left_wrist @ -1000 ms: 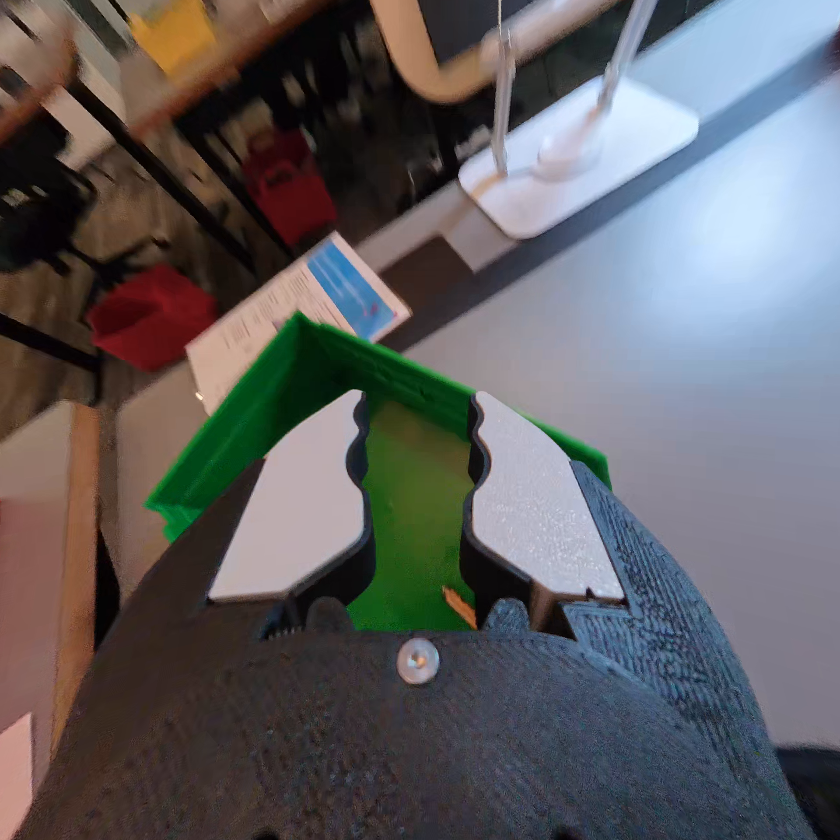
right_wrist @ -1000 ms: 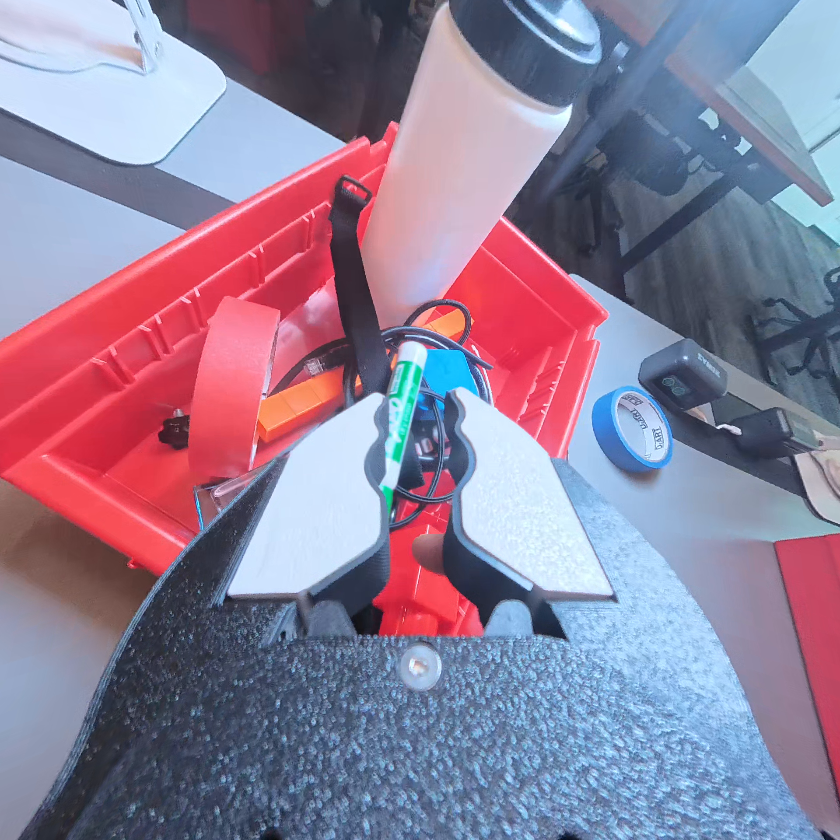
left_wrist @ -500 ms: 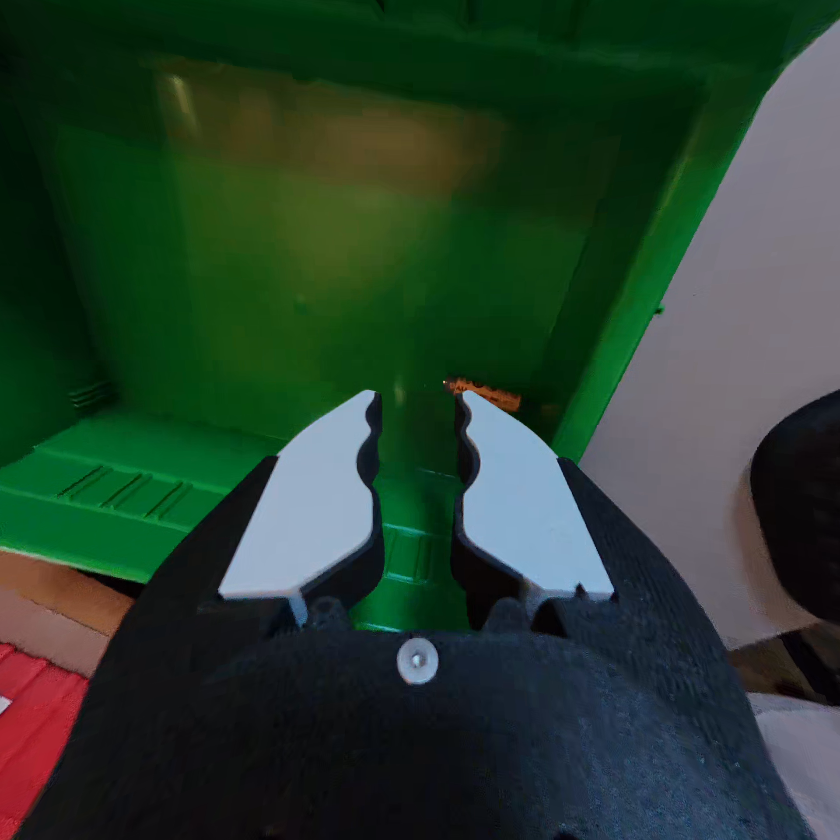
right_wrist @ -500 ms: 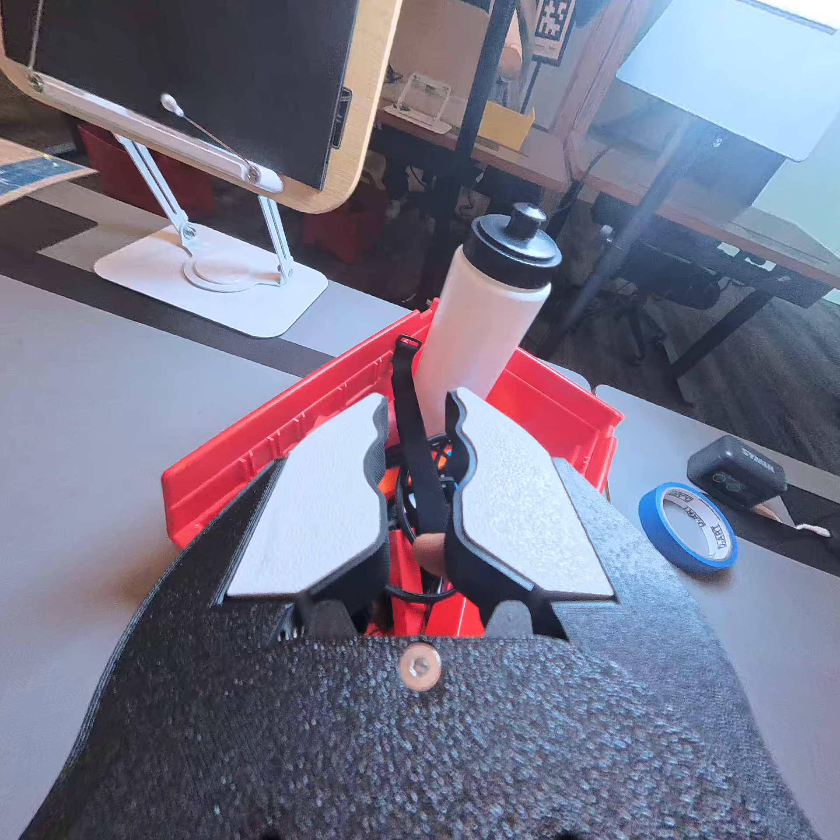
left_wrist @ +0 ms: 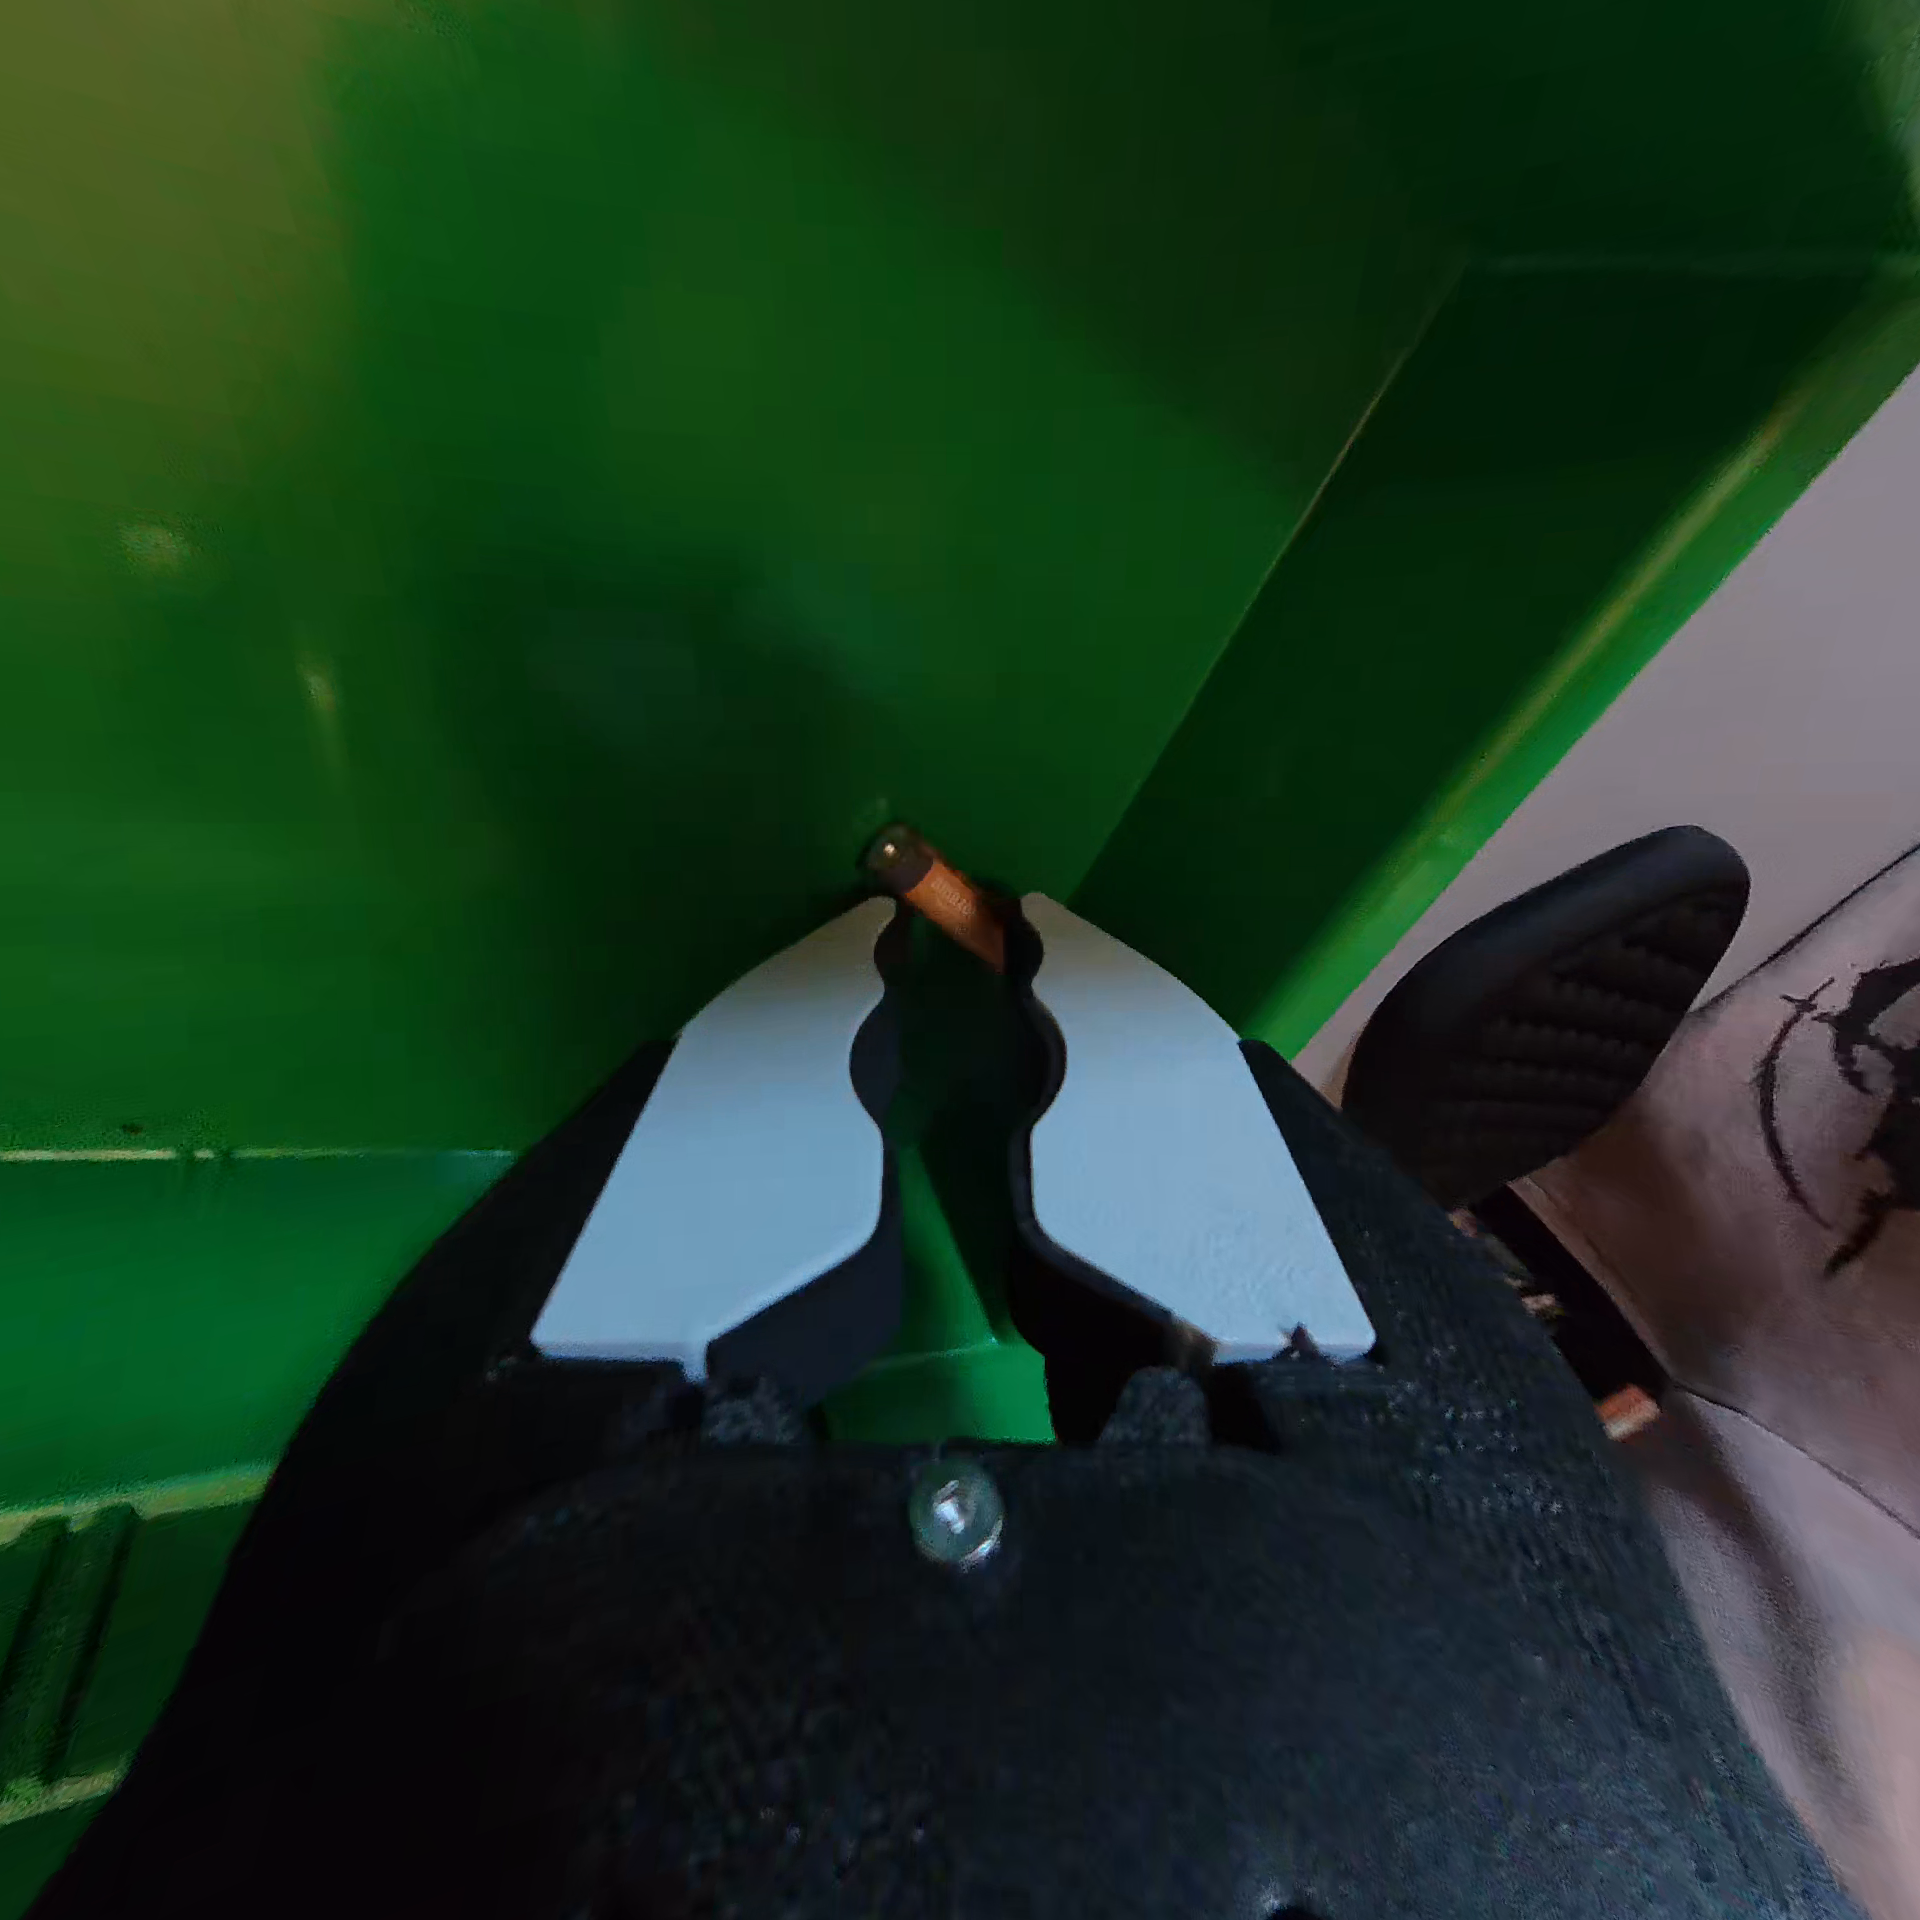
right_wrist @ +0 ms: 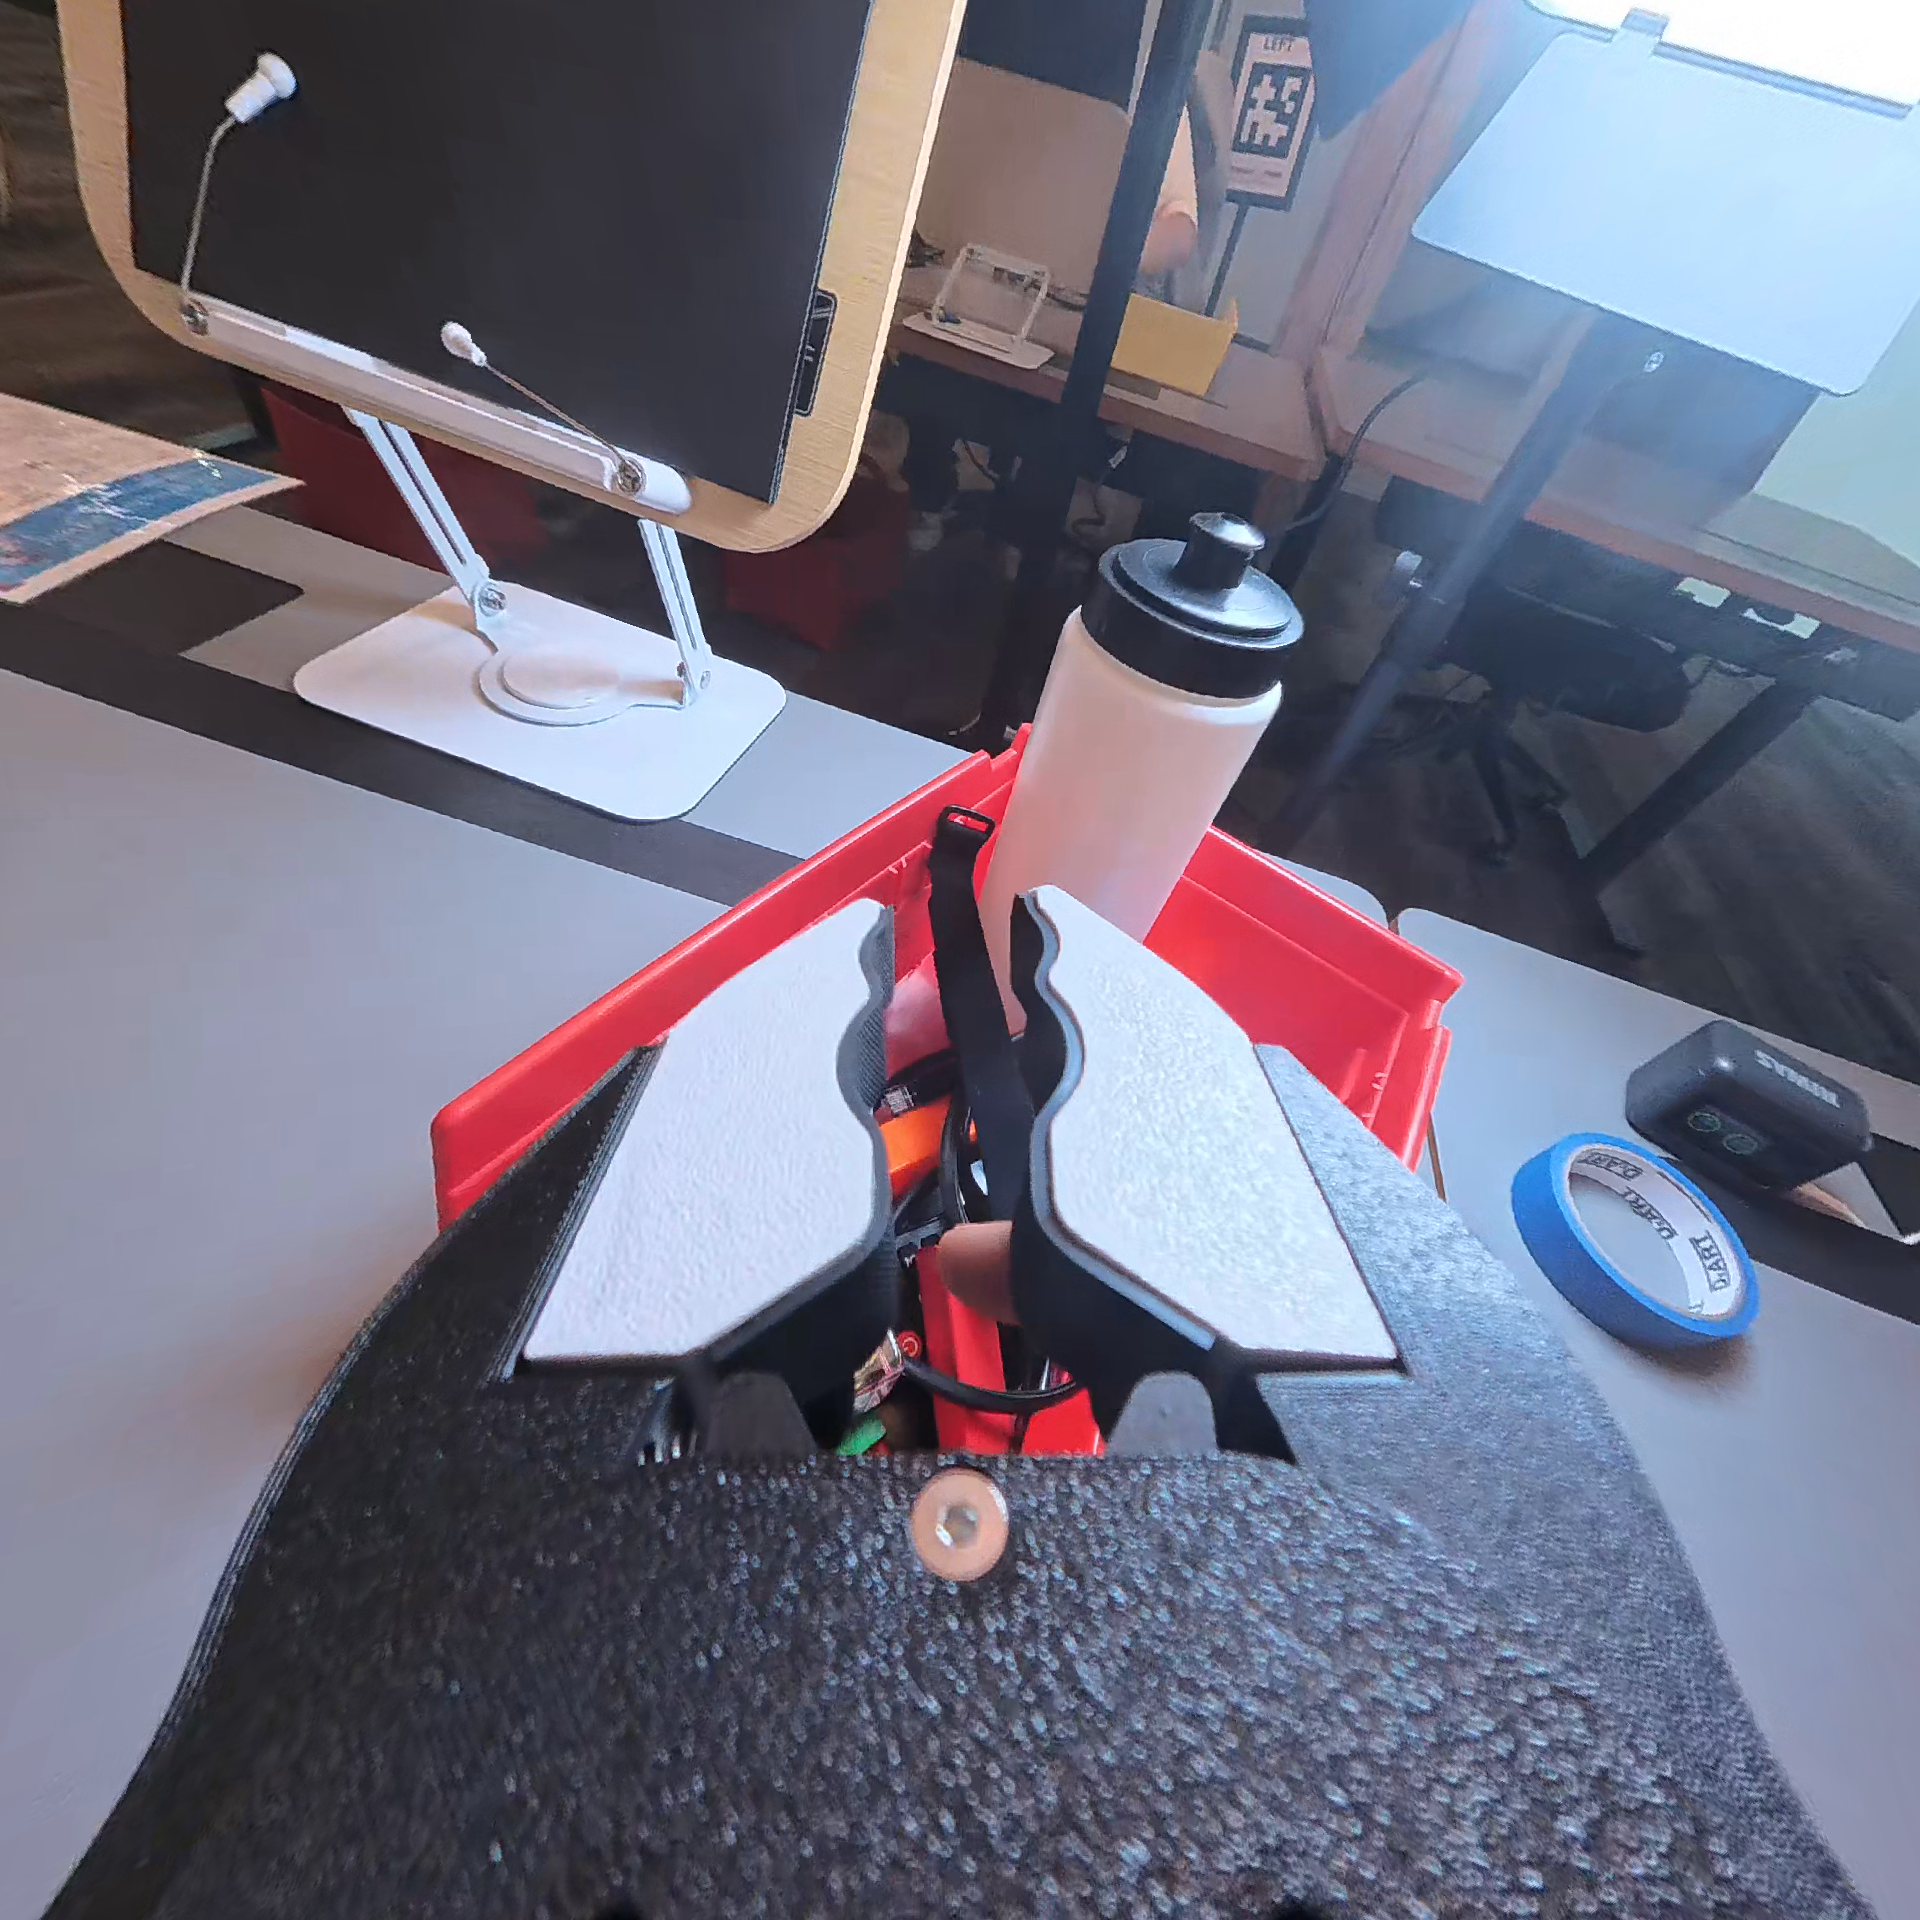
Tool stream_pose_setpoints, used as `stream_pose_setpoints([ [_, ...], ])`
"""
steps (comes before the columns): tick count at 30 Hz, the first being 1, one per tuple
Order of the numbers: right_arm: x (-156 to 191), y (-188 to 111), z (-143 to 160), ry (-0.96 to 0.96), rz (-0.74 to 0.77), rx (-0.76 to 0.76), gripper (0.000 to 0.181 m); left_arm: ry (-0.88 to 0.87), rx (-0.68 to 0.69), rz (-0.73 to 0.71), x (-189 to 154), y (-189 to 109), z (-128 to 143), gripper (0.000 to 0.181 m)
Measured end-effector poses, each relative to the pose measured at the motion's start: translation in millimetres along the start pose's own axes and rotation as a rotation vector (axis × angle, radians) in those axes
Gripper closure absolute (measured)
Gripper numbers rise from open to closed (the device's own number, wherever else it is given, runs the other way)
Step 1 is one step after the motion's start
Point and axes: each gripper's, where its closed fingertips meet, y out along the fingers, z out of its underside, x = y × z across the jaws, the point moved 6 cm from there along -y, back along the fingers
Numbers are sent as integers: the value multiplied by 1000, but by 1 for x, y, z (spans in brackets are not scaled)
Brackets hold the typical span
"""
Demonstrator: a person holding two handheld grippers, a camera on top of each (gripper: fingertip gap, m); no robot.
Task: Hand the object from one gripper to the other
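In the left wrist view my left gripper point(left_wrist: 958, 906) is deep inside a green bin point(left_wrist: 520, 520), at its near right corner. A small copper-coloured cylinder, like a battery point(left_wrist: 940, 899), lies slantwise between the fingertips. Both tips touch it, and its lower end is hidden behind the right fingertip point(left_wrist: 1049, 935). In the right wrist view my right gripper point(right_wrist: 958, 914) is held above a red bin point(right_wrist: 1299, 966). Its jaws are a little apart and hold nothing.
The red bin holds a white bottle with a black cap point(right_wrist: 1143, 748), a black strap point(right_wrist: 961, 935), cables and orange parts. A blue tape roll point(right_wrist: 1631, 1236) and a black device point(right_wrist: 1745, 1101) lie to its right. A tablet stand point(right_wrist: 540, 686) is behind. A black rounded part point(left_wrist: 1538, 1008) sits outside the green bin.
My left gripper dropped into the green bin, moved up to the battery and narrowed its jaws onto it. My right gripper rose and drew back from the red bin, jaws unchanged.
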Motion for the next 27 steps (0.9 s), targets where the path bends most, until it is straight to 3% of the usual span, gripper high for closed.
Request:
stream_pose_setpoints([
  [3,1,1,1,-24,9,8,160,114,-79,-109,-2,-3,-9,170],
  [6,1,-2,-2,-32,13,-4,161,176,-267,-165,-9,-21,-22,170],
  [10,7,-8,-12,-38,-10,-56,161,248,-601,-234,-27,-65,-30,171],
  [14,41,-20,-36,-119,-172,-231,161,418,-1047,-154,-84,-113,-30,171],
  [19,116,-42,-60,-238,-488,-427,159,585,-1427,180,-174,-138,-48,171],
  [23,167,-52,-66,-276,-631,-445,153,696,-1521,484,-235,-139,-79,171],
  [27,201,-61,-75,-154,-717,-507,152,693,-1581,865,-282,-140,-102,171],
])
